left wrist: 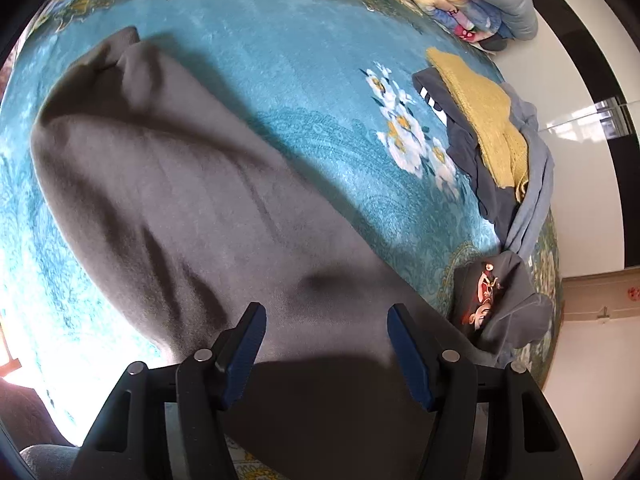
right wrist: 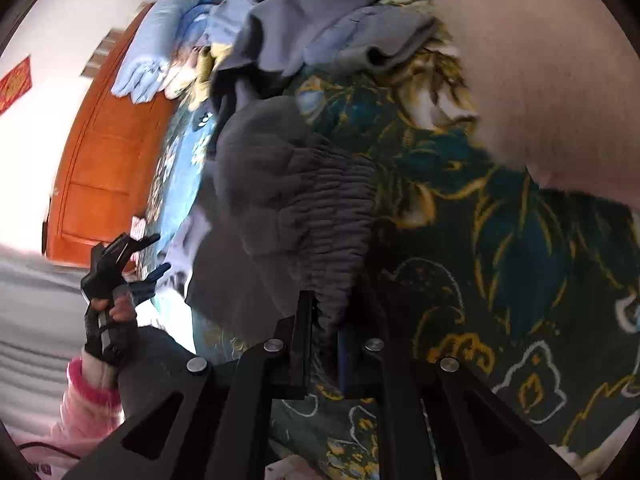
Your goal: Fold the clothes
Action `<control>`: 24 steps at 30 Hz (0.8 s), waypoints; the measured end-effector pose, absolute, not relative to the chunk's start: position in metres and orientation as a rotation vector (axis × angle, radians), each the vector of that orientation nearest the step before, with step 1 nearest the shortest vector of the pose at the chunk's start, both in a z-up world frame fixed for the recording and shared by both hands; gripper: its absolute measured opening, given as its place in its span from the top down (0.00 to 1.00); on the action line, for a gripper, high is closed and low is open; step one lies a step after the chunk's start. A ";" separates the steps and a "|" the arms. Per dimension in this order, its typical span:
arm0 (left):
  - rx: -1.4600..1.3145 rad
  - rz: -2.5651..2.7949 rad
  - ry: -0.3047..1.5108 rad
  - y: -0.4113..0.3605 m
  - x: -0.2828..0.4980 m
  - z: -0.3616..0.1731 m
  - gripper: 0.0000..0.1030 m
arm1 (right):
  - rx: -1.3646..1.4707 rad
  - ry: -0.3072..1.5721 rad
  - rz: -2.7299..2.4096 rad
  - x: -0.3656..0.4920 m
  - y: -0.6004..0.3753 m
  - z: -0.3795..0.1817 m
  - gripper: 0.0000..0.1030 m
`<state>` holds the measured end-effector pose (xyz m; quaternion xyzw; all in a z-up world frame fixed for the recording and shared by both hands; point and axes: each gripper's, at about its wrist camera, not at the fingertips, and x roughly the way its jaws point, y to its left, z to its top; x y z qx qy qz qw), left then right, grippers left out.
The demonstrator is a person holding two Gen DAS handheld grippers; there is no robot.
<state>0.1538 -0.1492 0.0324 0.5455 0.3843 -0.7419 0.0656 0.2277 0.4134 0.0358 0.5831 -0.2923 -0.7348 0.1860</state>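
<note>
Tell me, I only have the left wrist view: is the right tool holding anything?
Observer: Yes, the right tool is shut on a bunched ribbed edge of the grey garment.
Operator: Is my left tool visible from there?
Observer: Yes, the left tool is at that view's left edge, open, in a gloved hand.
Operator: What's behind it?
Observer: An orange wooden door.

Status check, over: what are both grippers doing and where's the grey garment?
Left gripper open, over spread grey fleece garment. Right gripper shut on the garment's ribbed grey hem. Unfolded clothes pile lies beside, apart.
</note>
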 end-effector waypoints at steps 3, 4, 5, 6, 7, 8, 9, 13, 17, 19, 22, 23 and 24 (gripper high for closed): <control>1.645 -2.235 1.157 -0.149 0.152 0.031 0.35 | 1.642 -0.711 -2.097 0.222 0.409 0.055 0.85; 1.643 -2.235 1.156 -0.148 0.151 0.030 0.35 | 1.646 -0.655 -2.113 0.221 0.409 0.066 0.84; 1.638 -2.238 1.155 -0.148 0.151 0.031 0.35 | 1.650 -0.600 -2.129 0.220 0.408 0.077 0.84; 1.634 -2.242 1.154 -0.148 0.150 0.031 0.35 | 1.644 -0.552 -2.144 0.218 0.409 0.088 0.83; 1.631 -2.245 1.154 -0.147 0.150 0.031 0.35 | 1.617 -0.526 -2.160 0.214 0.411 0.101 0.76; 1.629 -2.249 1.150 -0.146 0.149 0.031 0.35 | 1.590 -0.505 -2.178 0.212 0.413 0.113 0.67; 1.626 -2.257 1.137 -0.145 0.148 0.032 0.35 | 1.559 -0.505 -2.202 0.207 0.413 0.121 0.64; 1.590 -2.315 1.028 -0.137 0.143 0.042 0.35 | 1.431 -0.589 -2.297 0.157 0.400 0.141 0.55; 1.539 -2.349 0.966 -0.138 0.140 0.047 0.32 | 1.437 -0.847 -2.326 0.075 0.374 0.131 0.41; 1.530 -2.341 0.963 -0.140 0.140 0.046 0.31 | 1.458 -0.896 -2.348 0.040 0.361 0.130 0.41; 1.551 -2.294 1.003 -0.143 0.134 0.034 0.31 | 1.459 -0.845 -2.486 -0.014 0.344 0.130 0.37; 1.557 -2.281 1.015 -0.143 0.132 0.030 0.31 | 1.453 -0.828 -2.534 -0.030 0.341 0.130 0.24; 1.559 -2.277 1.020 -0.143 0.130 0.028 0.31 | 1.446 -0.811 -2.582 -0.046 0.338 0.130 0.18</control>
